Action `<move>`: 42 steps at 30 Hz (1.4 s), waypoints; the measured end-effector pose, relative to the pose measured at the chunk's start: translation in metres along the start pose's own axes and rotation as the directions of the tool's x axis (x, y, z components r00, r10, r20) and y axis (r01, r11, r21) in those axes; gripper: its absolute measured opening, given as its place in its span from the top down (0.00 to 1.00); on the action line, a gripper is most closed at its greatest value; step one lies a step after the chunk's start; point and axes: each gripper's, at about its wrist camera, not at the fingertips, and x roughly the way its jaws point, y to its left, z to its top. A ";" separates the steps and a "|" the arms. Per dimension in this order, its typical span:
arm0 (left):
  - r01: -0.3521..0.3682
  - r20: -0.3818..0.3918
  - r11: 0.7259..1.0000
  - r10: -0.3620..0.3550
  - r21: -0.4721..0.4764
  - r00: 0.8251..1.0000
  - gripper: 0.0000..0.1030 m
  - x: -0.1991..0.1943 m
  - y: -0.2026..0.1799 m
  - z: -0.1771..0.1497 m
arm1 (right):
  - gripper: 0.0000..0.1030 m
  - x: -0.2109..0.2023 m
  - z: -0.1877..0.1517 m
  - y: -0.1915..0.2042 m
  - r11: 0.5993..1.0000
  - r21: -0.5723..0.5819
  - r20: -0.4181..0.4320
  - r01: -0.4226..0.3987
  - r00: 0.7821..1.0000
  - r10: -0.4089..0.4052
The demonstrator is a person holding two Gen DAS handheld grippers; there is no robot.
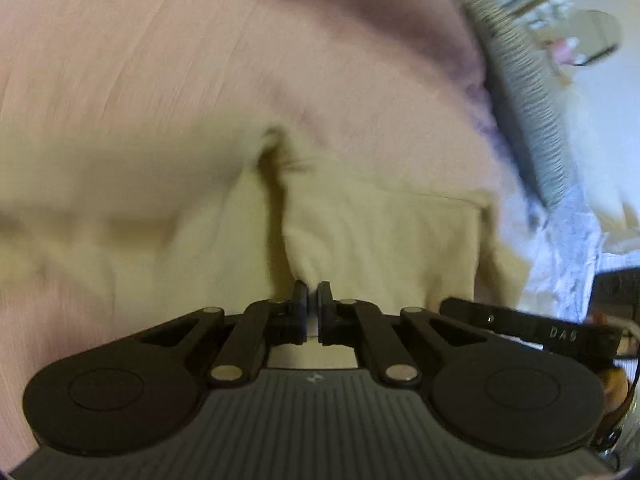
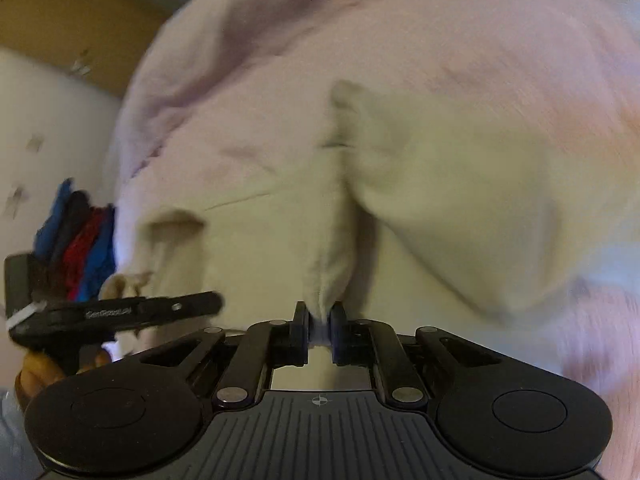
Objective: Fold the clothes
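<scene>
Two claws, left claw, right claw, gripping garment

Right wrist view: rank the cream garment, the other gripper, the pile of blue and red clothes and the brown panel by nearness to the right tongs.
1. Cream garment: pinched in the right tongs.
2. Left gripper: low on the left, beside them.
3. Pile of blue and red clothes: farther left, behind that gripper.
4. Brown panel: top left corner, farthest.

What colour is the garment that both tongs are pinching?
The garment is cream, tinged pale pink in places; the right wrist view shows it best.
</scene>
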 end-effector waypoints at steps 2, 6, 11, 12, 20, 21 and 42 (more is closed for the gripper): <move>0.031 0.082 0.999 -0.034 0.032 0.996 0.98 -0.007 -0.007 0.036 | 0.92 -0.005 0.031 0.004 0.998 -0.014 0.077 -0.058 0.995 0.059; 0.009 0.283 1.000 -0.002 -0.021 0.959 0.92 -0.012 -0.004 0.106 | 0.70 -0.020 0.097 -0.015 0.973 0.211 0.374 -0.095 0.927 0.009; 0.050 0.312 0.997 -0.029 -0.057 0.950 0.92 -0.034 0.009 0.113 | 0.43 -0.042 0.112 -0.028 0.948 0.287 0.477 -0.139 0.879 -0.016; 0.087 0.263 0.996 -0.075 -0.032 0.962 0.92 -0.032 0.009 0.105 | 0.43 -0.040 0.109 -0.024 0.960 0.242 0.450 -0.139 0.893 0.016; -0.088 0.099 0.980 0.071 0.178 0.993 0.87 0.048 -0.015 0.067 | 0.43 0.055 0.079 0.002 0.986 -0.067 0.157 0.154 0.977 -0.142; -0.123 0.135 0.981 0.103 0.149 0.985 0.96 0.048 -0.010 0.069 | 0.47 0.055 0.081 -0.005 0.984 -0.013 0.183 0.180 0.967 -0.174; -0.480 0.079 0.717 0.592 -0.506 0.802 0.52 -0.122 0.130 -0.078 | 0.55 -0.039 -0.071 -0.013 0.928 0.343 0.121 0.142 0.973 -0.194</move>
